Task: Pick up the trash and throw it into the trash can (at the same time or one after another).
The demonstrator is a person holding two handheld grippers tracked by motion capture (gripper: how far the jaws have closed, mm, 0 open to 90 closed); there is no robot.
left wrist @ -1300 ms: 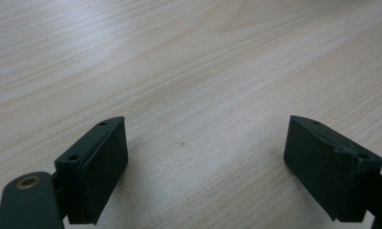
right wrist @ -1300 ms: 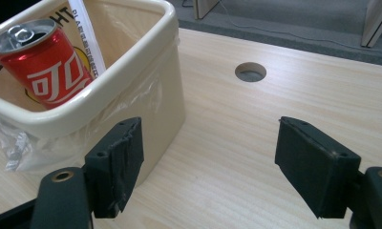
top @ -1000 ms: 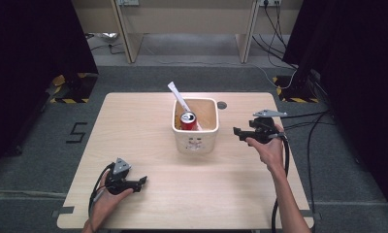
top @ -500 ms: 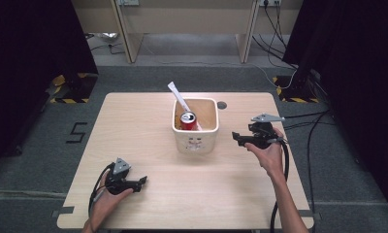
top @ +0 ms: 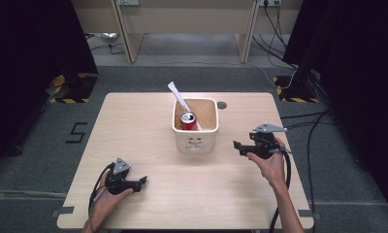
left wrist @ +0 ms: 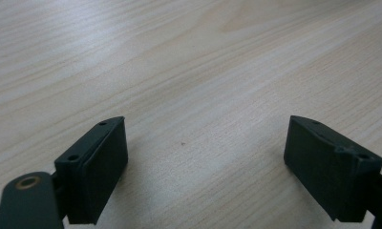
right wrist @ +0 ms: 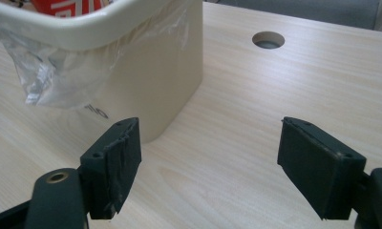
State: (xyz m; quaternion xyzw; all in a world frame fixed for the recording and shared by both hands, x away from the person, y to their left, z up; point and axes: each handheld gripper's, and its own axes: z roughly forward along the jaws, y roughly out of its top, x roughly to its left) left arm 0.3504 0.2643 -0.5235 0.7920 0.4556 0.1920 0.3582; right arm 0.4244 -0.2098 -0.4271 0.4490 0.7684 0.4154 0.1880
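A cream square bin (top: 195, 141) lined with a clear bag stands at the middle of the wooden table (top: 134, 121). Inside it are a red drink can (top: 187, 120) and a white stick-like utensil (top: 178, 98) that leans out over the back left rim. My right gripper (top: 236, 145) hovers to the right of the bin, open and empty; its own view shows the bin's wall (right wrist: 146, 71) close ahead on the left. My left gripper (top: 143, 181) rests near the front left of the table, open, with bare wood between its jaws (left wrist: 203, 143).
A round cable hole (top: 222, 105) lies in the tabletop behind the bin to the right, also seen as the hole (right wrist: 268, 40) in the right gripper view. Desk legs and cables stand on the floor beyond the table. Black curtains flank both sides.
My right gripper has drawn back toward the person and slightly lower along the table's right side. The left gripper has stayed put.
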